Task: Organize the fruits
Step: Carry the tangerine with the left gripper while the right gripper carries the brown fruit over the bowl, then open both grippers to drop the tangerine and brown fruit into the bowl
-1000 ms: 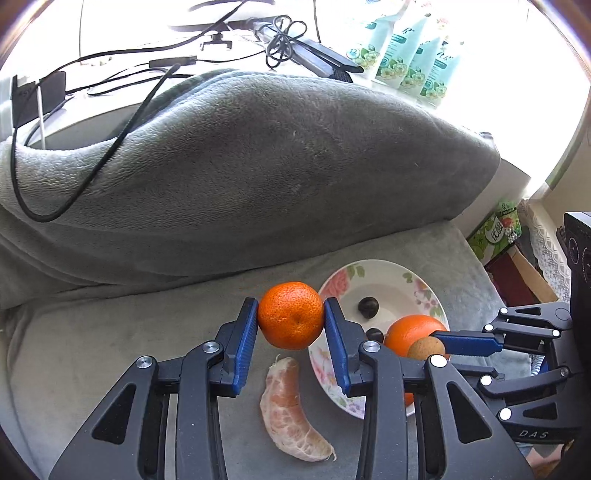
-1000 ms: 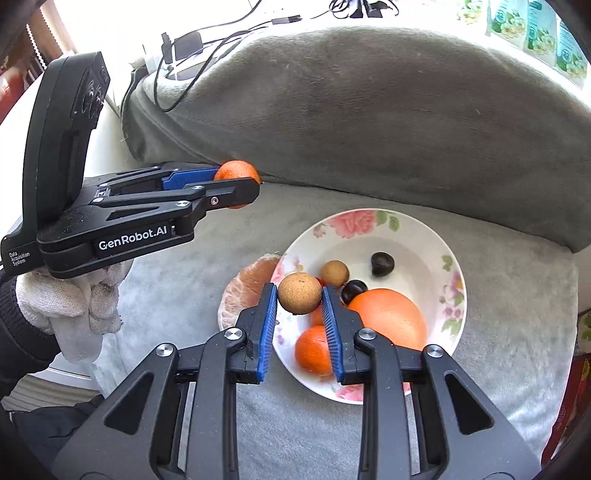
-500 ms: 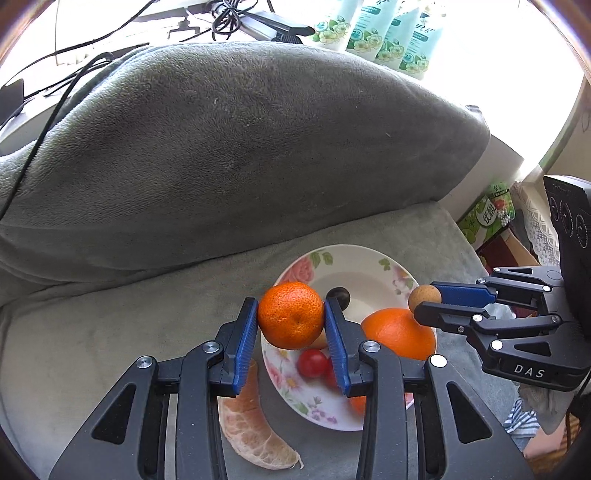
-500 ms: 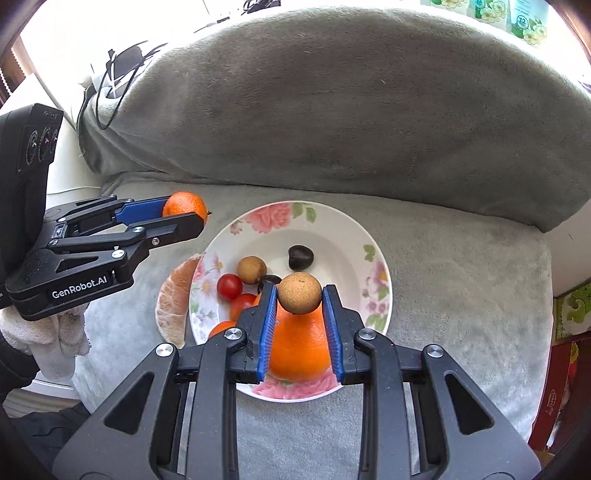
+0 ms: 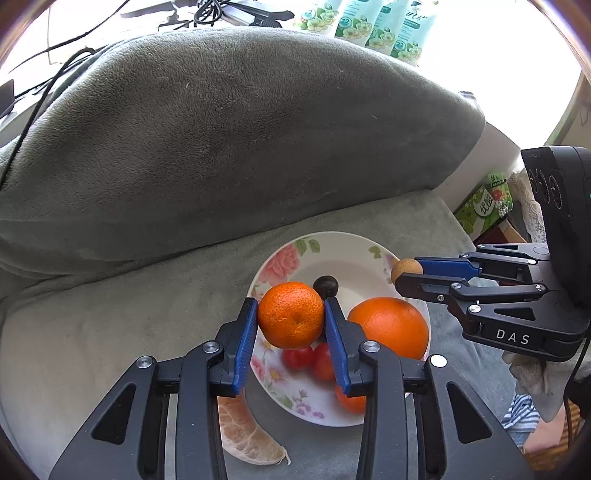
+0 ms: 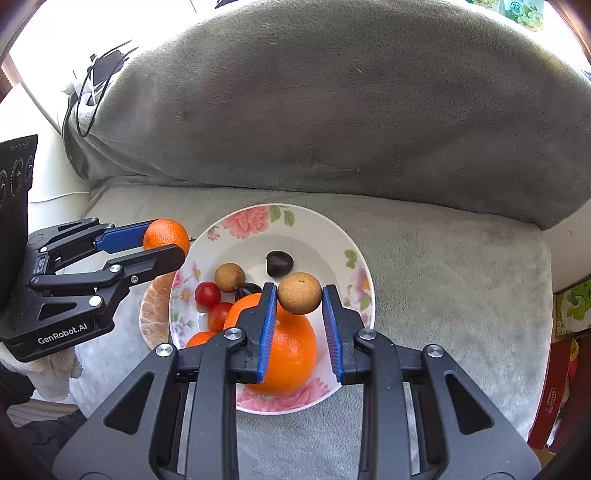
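2 grippers are seen over a floral plate (image 6: 325, 236) that sits on a grey blanket (image 6: 443, 280), and each one is clamped on a piece of fruit. The left gripper (image 5: 291, 320) has its blue pads pressed against both sides of a mandarin (image 5: 290, 315), held up above the plate's left part; from the right wrist view the same mandarin (image 6: 166, 234) is seen just off the plate's left rim. The right gripper (image 6: 299, 295) is closed on a small brown round fruit (image 6: 299, 293), pinched between the pads over the big orange (image 6: 284, 354). In the plate, 2 cherry tomatoes (image 6: 207, 294) are lying next to each other, with another small brown fruit (image 6: 229, 277) just beside them, a dark chestnut-looking thing (image 6: 280, 263) nearer the middle, and a bit of a smaller orange fruit (image 6: 199, 338) at the near rim. A peeled citrus segment (image 5: 247, 435) is left on the blanket, touching the plate's left edge. A big grey cushion (image 5: 236, 133) is propped up behind everything, with cables (image 5: 55, 74) draped over its left end and some green-and-white packs (image 5: 376, 26) in the back.
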A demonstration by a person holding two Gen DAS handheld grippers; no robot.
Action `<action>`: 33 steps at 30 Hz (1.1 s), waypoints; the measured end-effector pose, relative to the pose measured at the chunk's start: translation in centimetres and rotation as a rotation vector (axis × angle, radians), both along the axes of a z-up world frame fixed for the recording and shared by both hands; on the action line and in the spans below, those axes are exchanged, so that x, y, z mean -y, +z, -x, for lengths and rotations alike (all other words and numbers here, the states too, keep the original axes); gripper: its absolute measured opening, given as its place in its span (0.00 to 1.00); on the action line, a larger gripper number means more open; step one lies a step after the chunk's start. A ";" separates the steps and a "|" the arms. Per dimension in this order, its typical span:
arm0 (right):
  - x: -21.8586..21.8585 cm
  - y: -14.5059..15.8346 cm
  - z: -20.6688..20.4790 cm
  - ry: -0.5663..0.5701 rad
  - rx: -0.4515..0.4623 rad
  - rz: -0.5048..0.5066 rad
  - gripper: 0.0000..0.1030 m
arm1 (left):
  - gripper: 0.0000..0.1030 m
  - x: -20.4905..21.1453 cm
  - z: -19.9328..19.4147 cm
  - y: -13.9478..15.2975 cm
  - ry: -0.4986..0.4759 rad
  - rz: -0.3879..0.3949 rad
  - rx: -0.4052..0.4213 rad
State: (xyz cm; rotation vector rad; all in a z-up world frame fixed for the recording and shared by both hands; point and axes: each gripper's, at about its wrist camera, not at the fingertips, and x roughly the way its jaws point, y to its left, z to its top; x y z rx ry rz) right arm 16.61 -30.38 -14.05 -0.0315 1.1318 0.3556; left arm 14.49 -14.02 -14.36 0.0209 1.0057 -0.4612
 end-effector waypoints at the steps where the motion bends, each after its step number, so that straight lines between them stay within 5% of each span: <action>1: 0.0 0.0 -0.1 -0.002 0.001 0.001 0.26 | 0.34 0.0 0.0 0.0 -0.001 0.001 -0.001; 20: 0.0 -0.1 -0.1 -0.013 -0.001 0.000 0.26 | 0.34 0.1 0.4 -0.3 -0.004 -0.002 -0.015; 26: -0.1 0.2 0.0 -0.019 0.002 0.010 0.26 | 0.48 -0.1 0.6 0.1 0.002 -0.001 -0.007; 30: -0.1 0.8 0.2 -0.030 0.026 0.023 0.52 | 0.54 -0.2 0.6 0.2 0.005 -0.005 -0.002; 33: 0.0 1.2 0.2 -0.044 0.034 0.034 0.57 | 0.54 -0.2 0.6 0.2 0.007 -0.009 -0.002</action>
